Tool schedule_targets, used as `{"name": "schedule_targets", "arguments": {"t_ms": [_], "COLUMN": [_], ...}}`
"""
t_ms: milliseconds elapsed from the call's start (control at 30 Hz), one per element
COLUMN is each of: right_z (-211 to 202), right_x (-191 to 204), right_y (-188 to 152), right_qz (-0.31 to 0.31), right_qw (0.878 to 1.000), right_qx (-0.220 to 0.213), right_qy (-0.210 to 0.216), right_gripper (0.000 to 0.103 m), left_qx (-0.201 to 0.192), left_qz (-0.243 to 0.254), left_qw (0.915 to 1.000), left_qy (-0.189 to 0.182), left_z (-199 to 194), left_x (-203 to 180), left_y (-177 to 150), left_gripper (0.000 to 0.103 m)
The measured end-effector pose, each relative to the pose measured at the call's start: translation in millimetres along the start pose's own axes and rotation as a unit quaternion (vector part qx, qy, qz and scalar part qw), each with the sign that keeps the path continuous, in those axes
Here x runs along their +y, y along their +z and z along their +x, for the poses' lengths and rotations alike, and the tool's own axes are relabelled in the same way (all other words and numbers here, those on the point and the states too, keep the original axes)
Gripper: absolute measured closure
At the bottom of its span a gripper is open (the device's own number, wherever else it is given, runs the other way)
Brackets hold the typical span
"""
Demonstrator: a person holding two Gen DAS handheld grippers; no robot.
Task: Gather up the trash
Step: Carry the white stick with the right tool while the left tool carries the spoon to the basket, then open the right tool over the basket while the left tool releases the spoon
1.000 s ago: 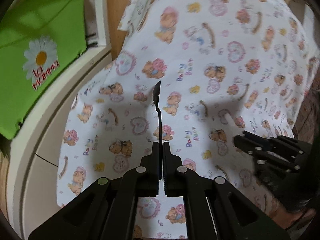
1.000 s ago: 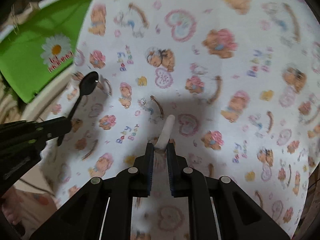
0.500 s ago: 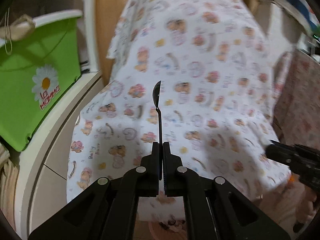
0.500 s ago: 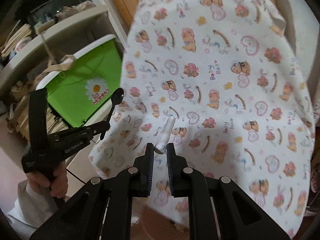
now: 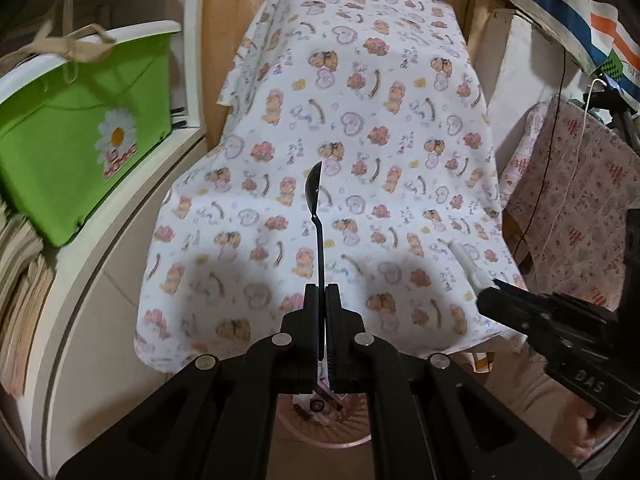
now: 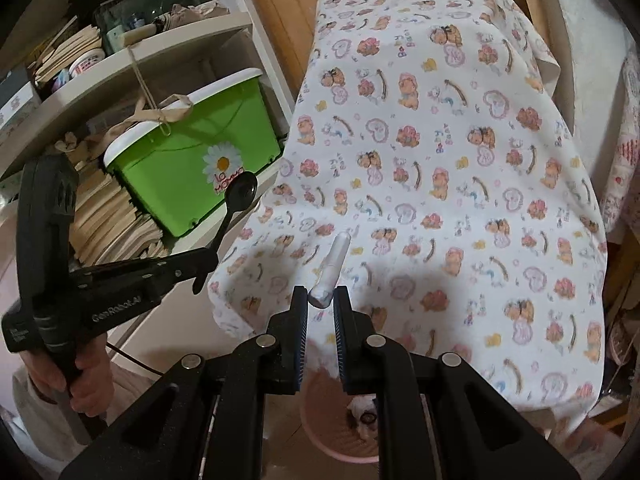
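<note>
My left gripper point(image 5: 322, 294) is shut on the handle of a black plastic spoon point(image 5: 314, 188), whose bowl points away over the table. My right gripper point(image 6: 320, 300) is shut on the end of a small white tube point(image 6: 334, 266). Both hang off the near edge of the table, which is covered by a bear-print cloth point(image 5: 360, 120). Below them on the floor stands a pink bin point(image 5: 320, 442) with bits of trash inside. In the right wrist view the left gripper point(image 6: 200, 268) and its spoon point(image 6: 240, 196) show at left, above the pink bin point(image 6: 320, 420). The right gripper point(image 5: 486, 294) with its tube point(image 5: 464, 258) enters the left wrist view from the right.
A green box with a daisy print point(image 5: 80, 140) sits on a white shelf unit point(image 5: 120, 216) left of the table, with stacked papers beneath. A patterned cloth and cables point(image 5: 572, 184) lie to the right. A wooden door point(image 6: 288, 20) stands behind the table.
Both grippers have drawn back and upward from over the tablecloth, still holding the spoon and the tube. The table's near edge and the pink bin have come into view.
</note>
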State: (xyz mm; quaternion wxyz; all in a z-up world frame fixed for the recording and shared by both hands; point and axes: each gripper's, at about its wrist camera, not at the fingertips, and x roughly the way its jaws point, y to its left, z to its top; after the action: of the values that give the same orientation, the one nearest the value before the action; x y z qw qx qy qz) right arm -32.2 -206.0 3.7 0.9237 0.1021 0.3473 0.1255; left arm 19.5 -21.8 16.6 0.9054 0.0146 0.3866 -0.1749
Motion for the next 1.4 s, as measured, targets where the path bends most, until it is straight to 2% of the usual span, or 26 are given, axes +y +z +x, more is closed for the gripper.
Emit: {"name": "schedule_targets", "arguments": {"t_ms": [100,300,467,533,567,667,767,867,933,1067,1233,1300,1400], "right_z": [0,20,43,56,63,73,89,101,112,139,157,162,165], "right_x": [4,8,-3,-4,-1,11,-1,-10,-15,-31,-43,-49,-46], "right_y": [-18,-49,-65,-75,-82,-97,-103,-109,-114,-126,-133,-137,-142], "right_qz": [-0.004,-0.05,-0.026,-0.031,-0.043,-0.088,-0.057,-0.046,-0.04,0.011,0.017,0.036,0.017], "right_qw": [1.0,0.996,0.992,0.986,0.982,0.976,0.972,0.969,0.966,0.956,0.953,0.957,0.961], "right_qx": [0.013,0.067,0.124,0.161,0.184,0.194,0.224,0.236,0.248,0.287,0.284,0.265,0.239], "right_qy": [0.006,-0.02,-0.01,-0.01,-0.016,-0.036,-0.04,-0.047,-0.059,-0.069,-0.105,-0.112,-0.142], "right_gripper": [0.089,0.089,0.089,0.089,0.089,0.089,0.089,0.089,0.089,0.089,0.089,0.089,0.089], "left_qx": [-0.019,0.019,0.102,0.149,0.158,0.189,0.217,0.246,0.25,0.259,0.291,0.299,0.303], "left_qz": [-0.001,0.04,0.016,0.038,0.052,0.082,0.066,0.055,0.051,0.058,0.04,0.028,0.026], "left_qw": [0.9996,0.999,0.9941,0.9871,0.9853,0.978,0.9734,0.967,0.9667,0.9642,0.9557,0.9537,0.9526], "left_qy": [0.02,-0.003,-0.034,-0.044,-0.041,-0.032,-0.032,-0.035,-0.022,-0.01,0.004,0.005,0.011], "left_z": [1,15,40,53,56,69,87,109,123,155,182,188,195], "left_x": [1,-6,-2,-6,-10,-17,-14,-12,-12,-16,-6,0,6], "left_y": [-24,-53,-73,-85,-92,-111,-123,-134,-139,-150,-161,-163,-165], "left_gripper": [0.101,0.1,0.1,0.1,0.1,0.1,0.1,0.1,0.1,0.1,0.099,0.098,0.096]}}
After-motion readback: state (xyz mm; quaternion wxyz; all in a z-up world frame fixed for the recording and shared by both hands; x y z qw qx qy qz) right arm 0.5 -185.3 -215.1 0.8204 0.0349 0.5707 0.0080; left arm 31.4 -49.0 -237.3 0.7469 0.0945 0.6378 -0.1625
